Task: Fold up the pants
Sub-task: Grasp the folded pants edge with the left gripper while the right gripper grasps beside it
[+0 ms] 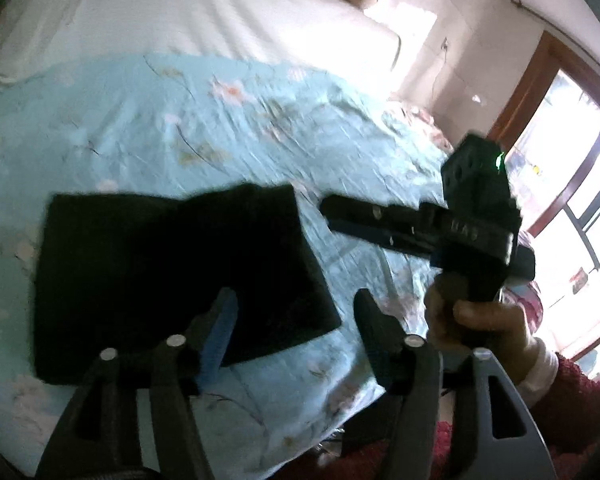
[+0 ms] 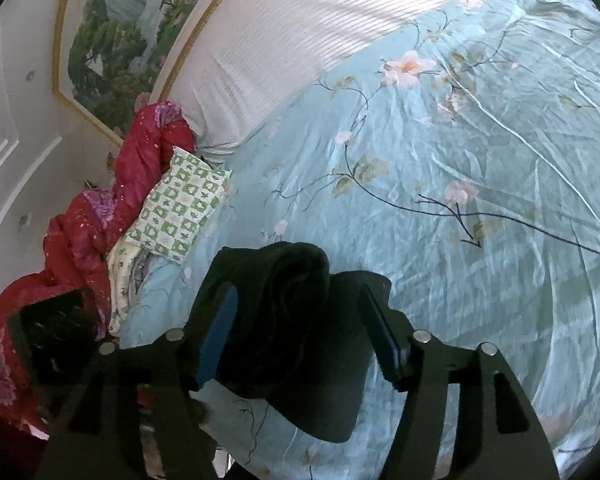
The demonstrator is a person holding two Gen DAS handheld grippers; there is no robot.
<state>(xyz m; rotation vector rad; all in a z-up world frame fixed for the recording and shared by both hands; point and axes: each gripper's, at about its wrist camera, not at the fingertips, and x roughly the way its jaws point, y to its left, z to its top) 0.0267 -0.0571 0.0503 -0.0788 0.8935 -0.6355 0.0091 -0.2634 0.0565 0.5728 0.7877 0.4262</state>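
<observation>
A: Nearest in the left wrist view, what do you see?

B: The left gripper (image 1: 296,320), its two fingers rising from the bottom edge with blue pads. The jaws stand apart and nothing is pinched between them. The left finger overlaps the near edge of the pants (image 1: 172,276); the right finger is over bare bedding.

A: And the pants themselves?

B: A dark, folded, roughly square bundle lying flat on the light blue flowered bedspread (image 1: 204,120), in the lower left to middle of that frame.

A: To the right of it?

B: The right gripper (image 1: 328,212), seen side-on, fingertips pointing left toward the bundle's upper right corner and just clear of it. A hand (image 1: 472,320) in a red sleeve with a white cuff grips its handle at lower right.

A: The right wrist view?

B: The right gripper (image 2: 300,328) has its jaws apart too. The dark pants (image 2: 292,320) lie between and below the fingers at lower centre; the pads don't press on them.

A: Farther off?

B: A green-and-white checked pillow (image 2: 180,208) left of centre, a red quilt (image 2: 100,216) beyond it along the left, and a white striped cover (image 2: 300,32) across the top.
</observation>
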